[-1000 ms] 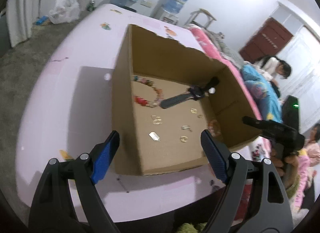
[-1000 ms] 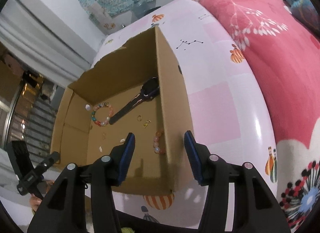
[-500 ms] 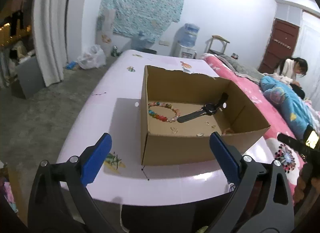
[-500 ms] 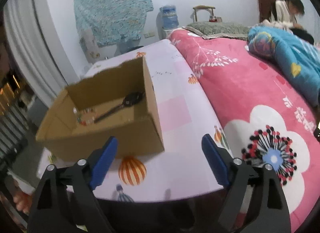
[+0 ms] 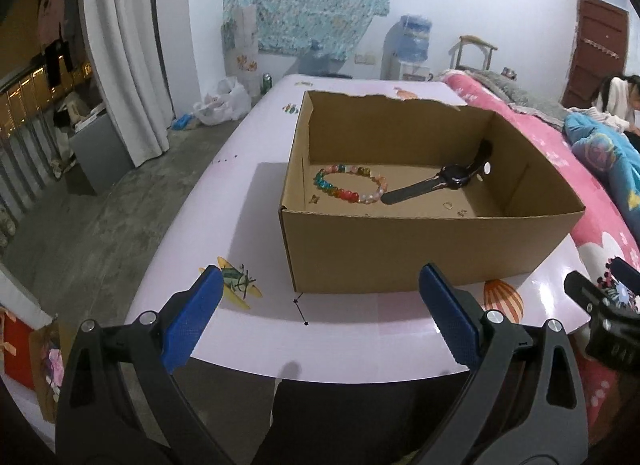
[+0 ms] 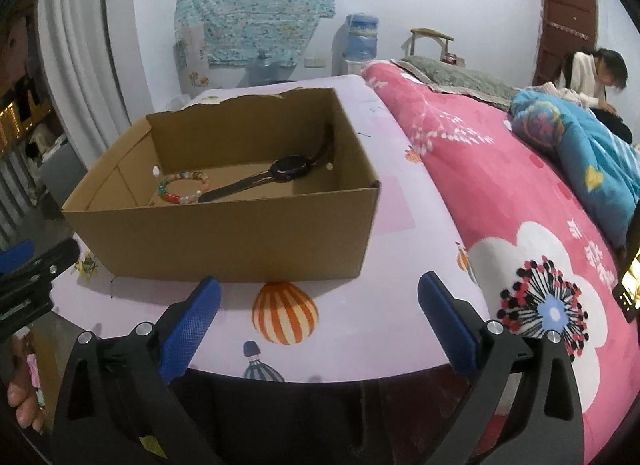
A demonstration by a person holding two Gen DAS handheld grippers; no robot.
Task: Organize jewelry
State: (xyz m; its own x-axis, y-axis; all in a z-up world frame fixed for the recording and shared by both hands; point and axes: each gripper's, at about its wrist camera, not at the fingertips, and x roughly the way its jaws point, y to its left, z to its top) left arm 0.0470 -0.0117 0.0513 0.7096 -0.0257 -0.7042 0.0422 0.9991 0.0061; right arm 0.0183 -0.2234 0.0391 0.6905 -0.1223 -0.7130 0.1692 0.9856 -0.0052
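Reaching in cleanly means lifting over the near wall of the one brown cardboard box (image 5: pixel 420 249) on the pink desk (image 5: pixel 248 201), ahead of both grippers. Left gripper (image 5: pixel 320 319) and right gripper (image 6: pixel 320 315) are spread wide, empty. Inside lie one black wristwatch (image 5: pixel 436 185), one multicoloured bead bracelet (image 5: pixel 348 189), and at least one small gold ring (image 5: pixel 448 205).

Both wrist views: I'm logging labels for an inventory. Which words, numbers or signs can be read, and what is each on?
No text can be read for certain in either view.
White characters on the pink blanket: too blurred to read.
Pale marking on the black body of the right tongs, seen at the left wrist view's edge: too small to read.
Cardboard box and watch: no lettering shows.
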